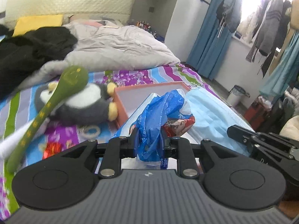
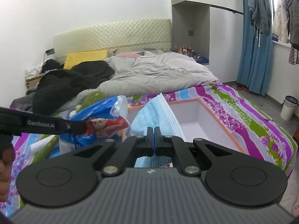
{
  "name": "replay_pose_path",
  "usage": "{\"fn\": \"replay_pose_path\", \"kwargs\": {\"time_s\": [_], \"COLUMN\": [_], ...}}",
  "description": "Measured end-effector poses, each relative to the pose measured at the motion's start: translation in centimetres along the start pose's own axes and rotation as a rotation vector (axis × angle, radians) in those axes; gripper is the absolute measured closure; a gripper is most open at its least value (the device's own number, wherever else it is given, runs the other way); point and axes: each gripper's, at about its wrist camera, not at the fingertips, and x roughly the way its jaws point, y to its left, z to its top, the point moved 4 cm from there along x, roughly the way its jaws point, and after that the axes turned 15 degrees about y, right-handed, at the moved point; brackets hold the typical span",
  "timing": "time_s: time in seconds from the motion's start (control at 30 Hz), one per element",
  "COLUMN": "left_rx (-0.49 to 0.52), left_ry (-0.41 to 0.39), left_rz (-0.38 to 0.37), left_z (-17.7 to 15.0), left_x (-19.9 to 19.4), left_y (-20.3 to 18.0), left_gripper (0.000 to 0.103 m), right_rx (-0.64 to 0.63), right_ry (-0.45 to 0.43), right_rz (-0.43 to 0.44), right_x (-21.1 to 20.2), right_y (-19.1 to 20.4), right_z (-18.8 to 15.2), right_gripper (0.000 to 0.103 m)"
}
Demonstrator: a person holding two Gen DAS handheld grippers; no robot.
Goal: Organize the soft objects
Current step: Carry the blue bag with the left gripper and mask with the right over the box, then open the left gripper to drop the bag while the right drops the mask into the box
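Blue crinkled plastic, one tissue packet (image 1: 151,123), is sitting pinched in the left gripper (image 1: 149,140), whose jaws are pressing narrowly on its wrapper above the bedspread (image 1: 130,74). One stack of pale blue face masks (image 2: 158,112) is being clamped by the right gripper (image 2: 154,140), its jaws nearly touching, at the rim of one orange-edged box (image 2: 220,123). One penguin plush (image 1: 84,104) is lying left of the box, with one green stuffed spoon-shaped toy (image 1: 56,97) leaning across it. Both grippers are pointing toward the headboard (image 2: 112,33), side by side.
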Motion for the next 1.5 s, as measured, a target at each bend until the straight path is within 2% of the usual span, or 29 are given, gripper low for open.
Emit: {"fn": "replay_pose_path", "kwargs": {"time_s": [0.17,0.23,0.3,0.4,0.57,0.77,0.87,0.9,0.93,1.0,1.07,1.17,1.5], "left_rx": [0.011,0.017,-0.005,-0.034,-0.030,0.012,0.025,0.031,0.037,0.038,0.046,0.058,0.104], "left_ry": [0.052,0.074,0.103,0.190,0.313,0.384,0.400,0.405,0.410,0.400,0.381,0.344,0.218], "left_rz": [-0.008,0.008,0.000,-0.003,0.013,0.050,0.048,0.045,0.038,0.032,0.035,0.031,0.034], "left_z": [4.9,6.5,8.1,10.0,11.4,11.9,12.0,12.1,12.2,12.3,12.4,12.2,9.9], "left_x": [3.4,5.0,6.9,10.8,15.9,19.3,19.6,19.8,19.7,19.6,19.0,17.5,10.7], "left_y": [-1.0,-1.2,-1.4,-1.5,-1.8,-2.3,-2.5,-2.5,-2.7,-2.7,-2.9,-3.1,-2.6], "left_gripper": [0.078,0.078,0.078,0.078,0.078,0.077,0.071,0.061,0.057,0.056,0.056,0.056,0.056], "right_rx": [0.035,0.044,0.070,0.091,0.129,0.174,0.167,0.161,0.160,0.167,0.165,0.151,0.145], "right_ry": [0.060,0.123,0.192,0.272,0.379,0.455,0.459,0.462,0.470,0.471,0.462,0.445,0.295], "right_rz": [-0.011,-0.035,-0.006,-0.010,0.003,-0.004,0.000,0.007,0.008,-0.004,-0.011,-0.038,-0.004], "right_x": [3.7,5.7,7.9,10.8,14.5,17.3,17.5,17.5,17.5,17.5,17.1,16.4,10.1], "right_y": [-2.2,-2.9,-3.5,-4.4,-5.7,-7.6,-8.0,-8.0,-8.0,-8.3,-8.4,-8.5,-7.0], "right_z": [2.5,3.6,4.5,5.5,6.0,5.5,5.4,5.3,5.3,5.3,5.3,5.3,4.5], "right_gripper": [0.099,0.099,0.099,0.099,0.099,0.098,0.096,0.096,0.095,0.089,0.069,0.069,0.070]}}
